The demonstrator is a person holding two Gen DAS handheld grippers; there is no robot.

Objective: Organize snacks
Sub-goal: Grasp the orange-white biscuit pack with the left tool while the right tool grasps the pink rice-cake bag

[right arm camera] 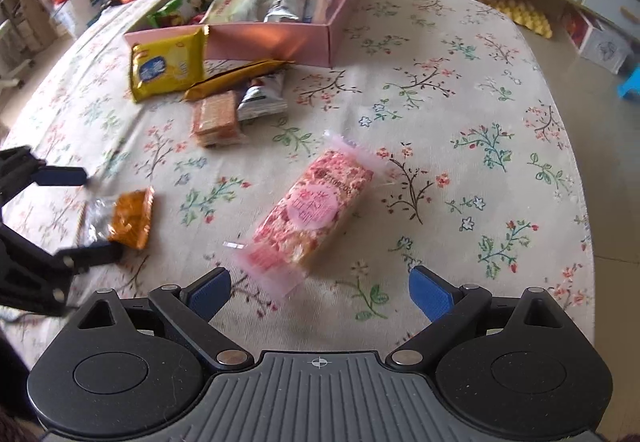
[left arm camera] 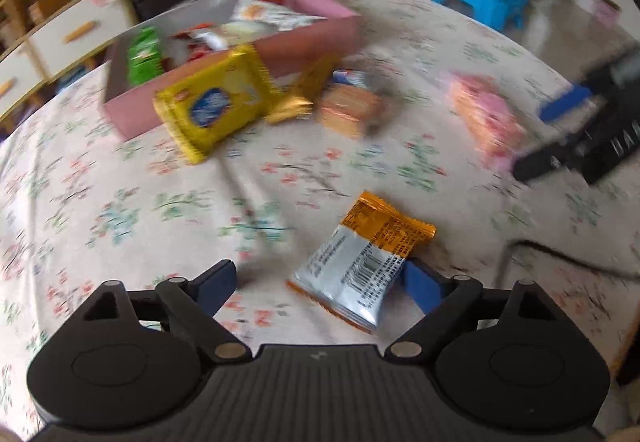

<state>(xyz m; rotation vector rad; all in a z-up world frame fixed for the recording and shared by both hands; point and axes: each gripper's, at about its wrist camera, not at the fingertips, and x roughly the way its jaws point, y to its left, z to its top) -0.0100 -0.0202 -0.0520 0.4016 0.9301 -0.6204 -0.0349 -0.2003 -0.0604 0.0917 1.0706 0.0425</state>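
Left gripper: jaws apart, orange-silver packet between them on the tablecloth, touching one pad only. Risk: packet skids aside on closing.

Right gripper: jaws apart above pink snack bar; pink box far. Risk: diagonal bar pinched at wrapper tail.

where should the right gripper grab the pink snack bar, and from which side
Grip the pink snack bar across its narrow width at the thick middle, coming from above. It lies flat on the tablecloth, skewed diagonally, so the right gripper should probably turn to straddle the long sides, not the flimsy sealed ends.
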